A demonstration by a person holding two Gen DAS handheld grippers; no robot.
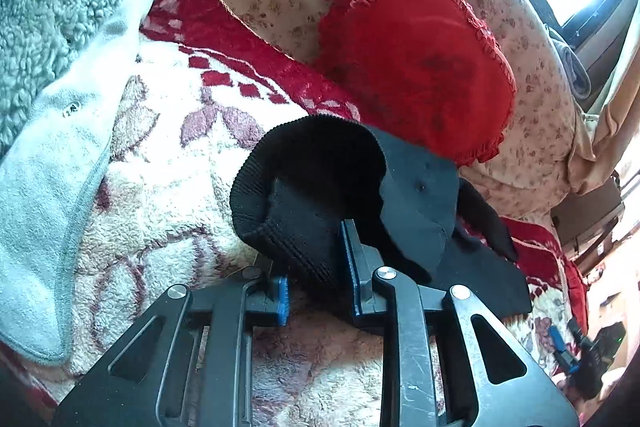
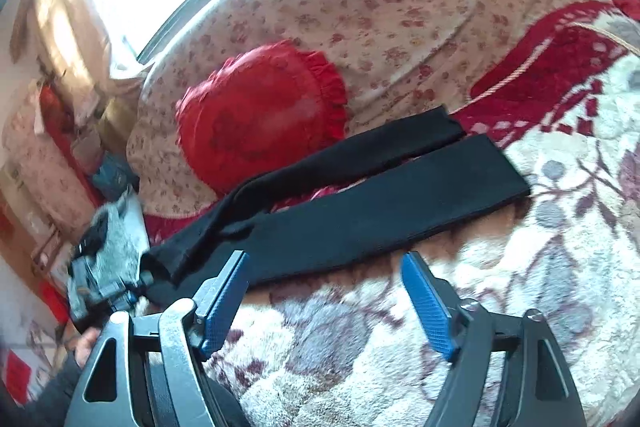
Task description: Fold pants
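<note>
Black pants lie on a fluffy cream and red blanket, their two legs stretched toward the right. My left gripper is shut on the ribbed black waistband, which bunches up between its blue pads. It also shows in the right wrist view at the pants' left end. My right gripper is open and empty, just in front of the near pant leg.
A red frilled cushion rests against a floral pillow behind the pants. A grey fleece garment lies at the left of the blanket. A window and furniture stand beyond the bed.
</note>
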